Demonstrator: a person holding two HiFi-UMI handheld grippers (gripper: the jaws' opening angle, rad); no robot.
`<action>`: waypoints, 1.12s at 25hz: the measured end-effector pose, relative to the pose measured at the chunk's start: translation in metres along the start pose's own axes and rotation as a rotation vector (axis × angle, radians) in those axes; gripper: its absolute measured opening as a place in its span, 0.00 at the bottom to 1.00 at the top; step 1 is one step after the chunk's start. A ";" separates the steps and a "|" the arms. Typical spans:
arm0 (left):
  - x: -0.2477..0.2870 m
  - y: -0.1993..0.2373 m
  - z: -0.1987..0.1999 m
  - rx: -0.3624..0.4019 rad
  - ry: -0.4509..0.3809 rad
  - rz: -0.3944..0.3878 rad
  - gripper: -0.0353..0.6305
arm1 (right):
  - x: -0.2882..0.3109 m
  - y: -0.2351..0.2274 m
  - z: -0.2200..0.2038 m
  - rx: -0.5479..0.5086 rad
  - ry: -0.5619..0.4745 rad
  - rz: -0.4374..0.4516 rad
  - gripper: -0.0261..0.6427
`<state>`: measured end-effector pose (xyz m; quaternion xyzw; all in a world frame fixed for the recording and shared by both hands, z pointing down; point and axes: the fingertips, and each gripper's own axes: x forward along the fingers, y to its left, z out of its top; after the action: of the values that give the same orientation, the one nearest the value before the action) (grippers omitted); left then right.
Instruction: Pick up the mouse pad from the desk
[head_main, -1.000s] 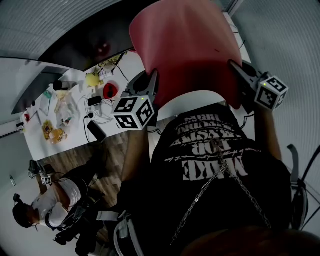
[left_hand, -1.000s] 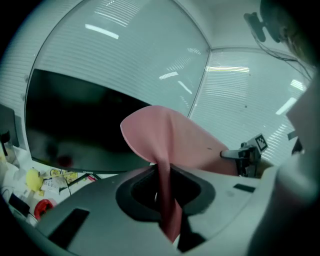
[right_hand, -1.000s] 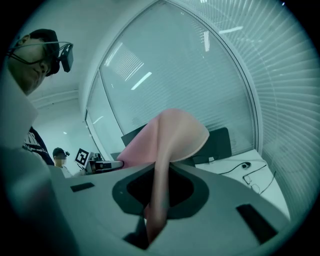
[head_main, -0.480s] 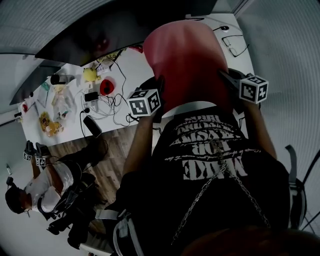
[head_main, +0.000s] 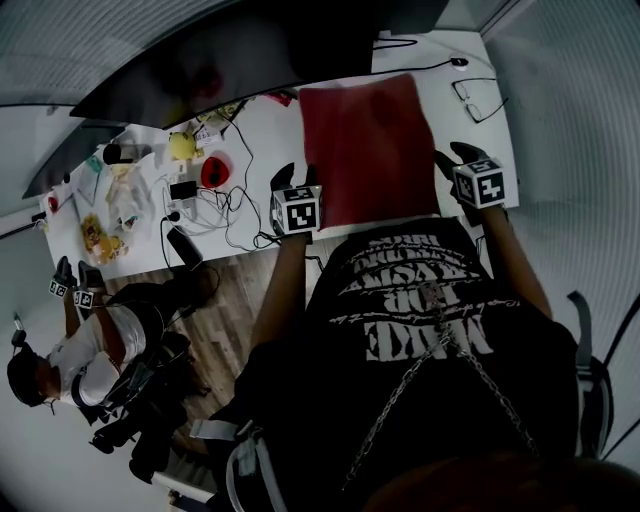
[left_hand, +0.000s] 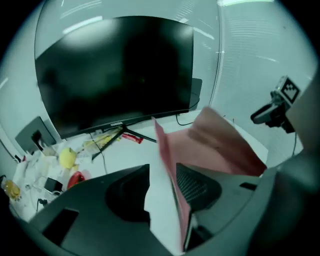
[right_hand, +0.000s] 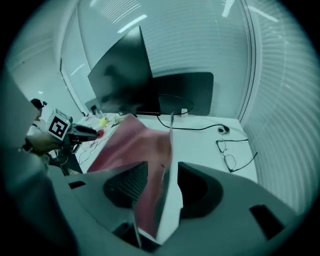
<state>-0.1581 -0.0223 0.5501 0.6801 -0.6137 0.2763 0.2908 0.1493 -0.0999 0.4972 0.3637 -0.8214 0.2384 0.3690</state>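
The red mouse pad (head_main: 365, 150) is spread over the white desk (head_main: 262, 128) in front of the monitor. My left gripper (head_main: 296, 186) is at its near left corner and my right gripper (head_main: 462, 172) at its near right corner. In the left gripper view the pad's (left_hand: 220, 145) blurred edge runs between the opening jaws of the left gripper (left_hand: 162, 172), lying against the right jaw with a gap on the other side. In the right gripper view the pad (right_hand: 130, 142) hangs loosely between the opening jaws of the right gripper (right_hand: 164, 170), with a gap at its right.
A large dark monitor (left_hand: 115, 70) stands at the back of the desk. Glasses (head_main: 475, 95) and a small corded mouse (head_main: 458, 62) lie to the pad's right. Cables, a yellow object (head_main: 182, 148) and a red one (head_main: 215, 172) crowd the left end. A person (head_main: 100, 350) sits at lower left.
Both grippers have come down to the desk with the pad. The pad went from held up high to spread over the desk, and both pairs of jaws have loosened.
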 end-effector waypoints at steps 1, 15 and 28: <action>-0.004 0.008 0.001 0.011 -0.031 0.025 0.31 | -0.002 0.002 0.003 -0.020 -0.021 0.001 0.30; -0.163 -0.069 0.193 0.065 -0.741 -0.282 0.06 | -0.101 0.120 0.139 -0.295 -0.611 0.131 0.04; -0.166 -0.068 0.175 0.060 -0.690 -0.344 0.06 | -0.121 0.136 0.130 -0.256 -0.649 0.026 0.04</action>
<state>-0.1027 -0.0336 0.3055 0.8343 -0.5440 -0.0041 0.0893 0.0437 -0.0505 0.3061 0.3606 -0.9238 0.0099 0.1282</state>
